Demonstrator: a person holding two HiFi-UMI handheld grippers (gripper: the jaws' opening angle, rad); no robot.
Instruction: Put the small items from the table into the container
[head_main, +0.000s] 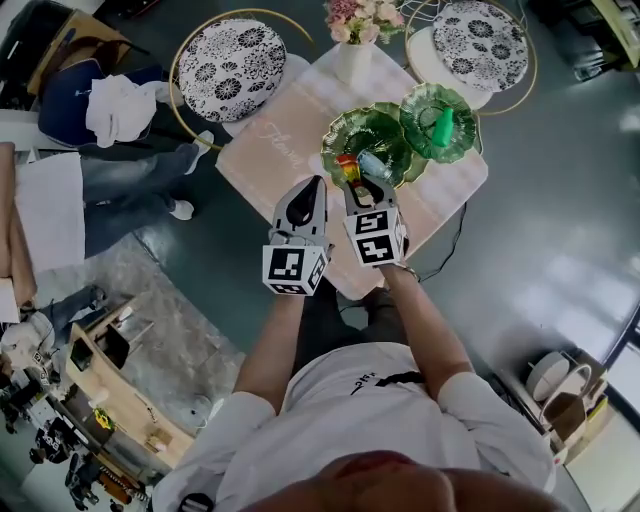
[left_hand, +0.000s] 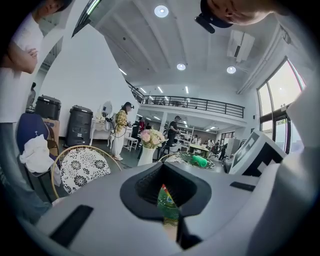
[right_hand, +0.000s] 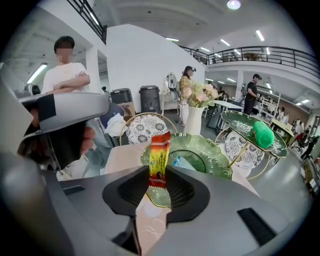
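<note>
The left hand-held gripper (head_main: 314, 188) hangs closed on nothing, kept aside, I'd guess, to leave room. The right hand-held gripper (head_main: 365, 190) pinches the red-and-yellow sachet (right_hand: 159, 159) upright by its lower end (narrow jaws for a thin thing) above the near rim of the lower green dish (right_hand: 212, 156), likely for dropping in.

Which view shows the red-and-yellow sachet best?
Right gripper view: the sachet stands upright and close, pinched in the right gripper's jaws. The head view shows it small; the left gripper view shows at most a sliver.
</note>
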